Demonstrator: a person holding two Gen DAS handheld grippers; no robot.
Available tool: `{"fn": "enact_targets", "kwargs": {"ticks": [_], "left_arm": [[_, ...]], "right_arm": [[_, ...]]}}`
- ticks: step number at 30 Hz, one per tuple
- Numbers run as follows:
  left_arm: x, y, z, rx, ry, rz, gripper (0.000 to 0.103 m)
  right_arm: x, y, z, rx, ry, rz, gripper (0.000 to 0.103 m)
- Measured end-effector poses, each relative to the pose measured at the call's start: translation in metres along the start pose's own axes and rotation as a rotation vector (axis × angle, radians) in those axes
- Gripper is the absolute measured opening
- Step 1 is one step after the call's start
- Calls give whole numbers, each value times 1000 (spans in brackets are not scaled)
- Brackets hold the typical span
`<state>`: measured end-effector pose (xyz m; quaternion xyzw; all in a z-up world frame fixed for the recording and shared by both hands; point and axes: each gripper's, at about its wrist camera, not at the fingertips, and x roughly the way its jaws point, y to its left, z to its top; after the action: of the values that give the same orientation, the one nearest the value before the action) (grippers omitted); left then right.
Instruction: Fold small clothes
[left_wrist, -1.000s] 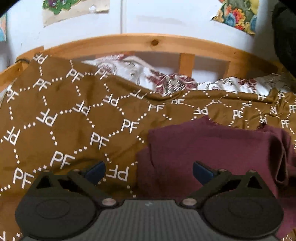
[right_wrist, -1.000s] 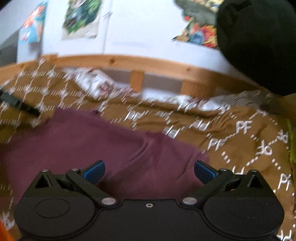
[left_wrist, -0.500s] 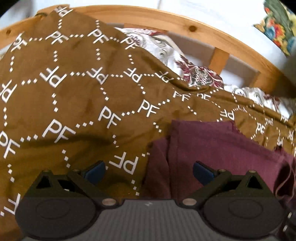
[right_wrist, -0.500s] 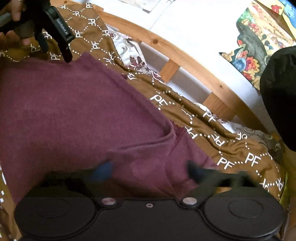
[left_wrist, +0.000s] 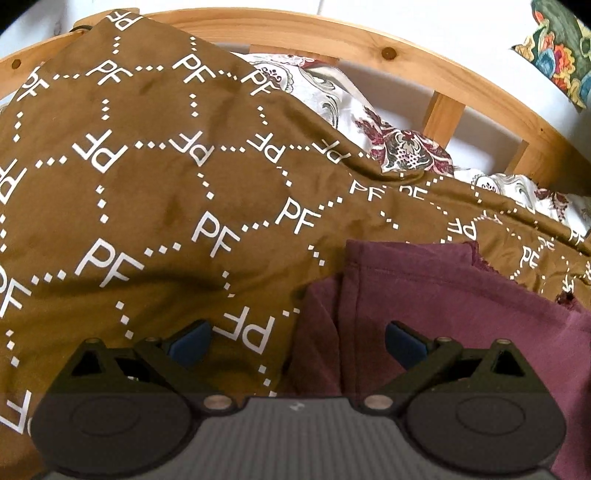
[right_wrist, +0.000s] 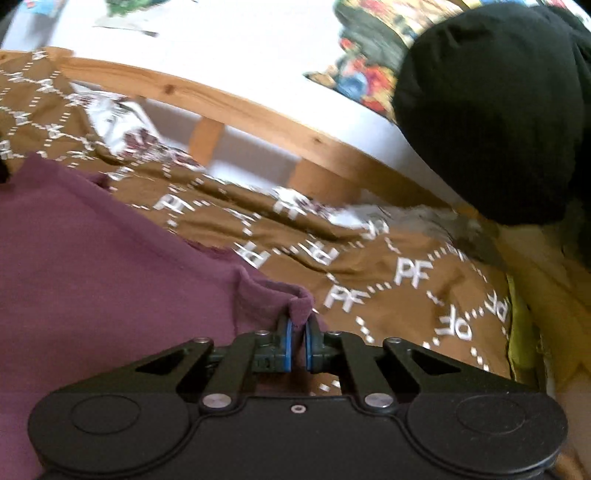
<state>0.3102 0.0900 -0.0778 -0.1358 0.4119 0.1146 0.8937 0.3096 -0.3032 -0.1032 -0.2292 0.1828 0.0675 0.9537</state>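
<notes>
A maroon garment (left_wrist: 436, 302) lies spread on a brown bedspread (left_wrist: 147, 192) printed with white "PF" letters. In the left wrist view my left gripper (left_wrist: 297, 338) is open just above the garment's left edge, one blue pad over the bedspread and the other over the maroon cloth. In the right wrist view the same maroon garment (right_wrist: 110, 266) fills the left side. My right gripper (right_wrist: 298, 345) is shut on a bunched corner of it, and a fold of cloth sticks up between the blue pads.
A curved wooden bed rail (left_wrist: 369, 40) with upright slats runs behind the bed, with a white floral sheet (left_wrist: 369, 133) below it. A large black rounded shape (right_wrist: 495, 107) fills the upper right of the right wrist view. Colourful fabric (left_wrist: 561, 48) hangs on the white wall.
My right gripper went from wide open to shut on the garment's corner. The left gripper sank toward the garment's left edge and rolled, staying open.
</notes>
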Motion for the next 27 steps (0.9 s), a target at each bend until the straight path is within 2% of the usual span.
{"fn": "enact_targets", "kwargs": {"ticks": [7,10,13,15,17,20,21,24,27], "left_arm": [[-1,1,0,2,0,-6,102],[-3,1,0,-2,1,-8,102],[-7,3,-1,-9,-2,-9,102],[-12,5,-2,-13,-7,-5,102],[-17,7,-3,-16,-14,1,102],[-26,10,-5,-25,-21,6,102],[-30,11,-6,-28,-22,4,102],[-38,8,-14,-10,-22,-9,102],[-45,-3,-25,53,-16,-25,102]], "right_arm": [[11,2,-2,-29,-14,-23,6],[14,1,-3,-8,20,-15,11],[12,-4,-2,23,28,-46,35],[10,-11,-1,60,38,-83,63],[8,-20,-3,110,55,-119,74],[2,-32,-6,177,79,-155,78],[-2,-34,-7,187,73,-149,83],[-19,-31,-8,200,34,-49,100],[-25,-17,-3,158,34,22,100]]}}
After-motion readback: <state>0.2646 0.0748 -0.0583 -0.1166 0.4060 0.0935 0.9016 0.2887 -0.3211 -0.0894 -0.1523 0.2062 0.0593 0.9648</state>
